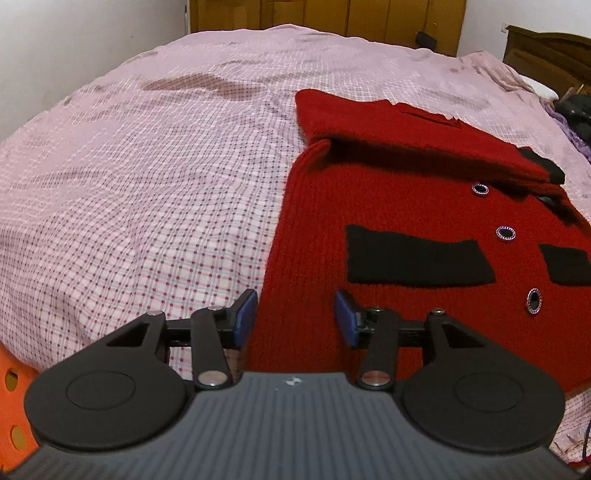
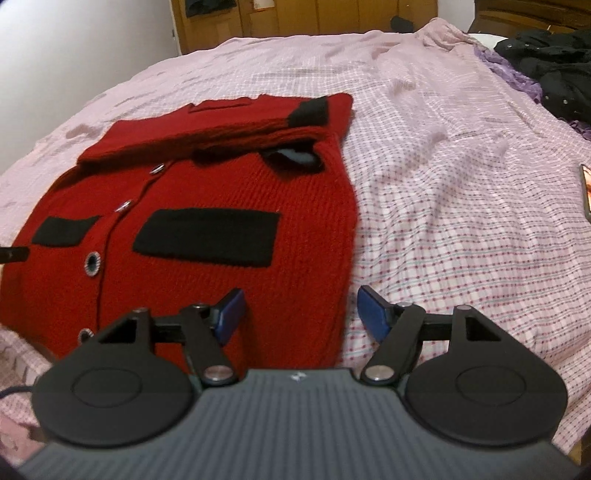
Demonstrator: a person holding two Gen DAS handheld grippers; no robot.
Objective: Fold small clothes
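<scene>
A small red knit cardigan (image 1: 399,192) with black pocket patches and round buttons lies flat on the bed; it also shows in the right wrist view (image 2: 221,192). Both sleeves are folded across its top, black cuffs showing. My left gripper (image 1: 295,317) is open and empty, hovering over the cardigan's near left hem corner. My right gripper (image 2: 301,314) is open and empty, hovering over the near right hem corner. Neither touches the cloth that I can see.
The bed is covered by a pink checked sheet (image 1: 147,184). Dark clothes (image 2: 554,70) and purple cloth lie at the far right. A phone-like object (image 2: 587,192) lies at the right edge. An orange object (image 1: 14,398) is at lower left. Wooden wardrobe (image 1: 332,14) behind.
</scene>
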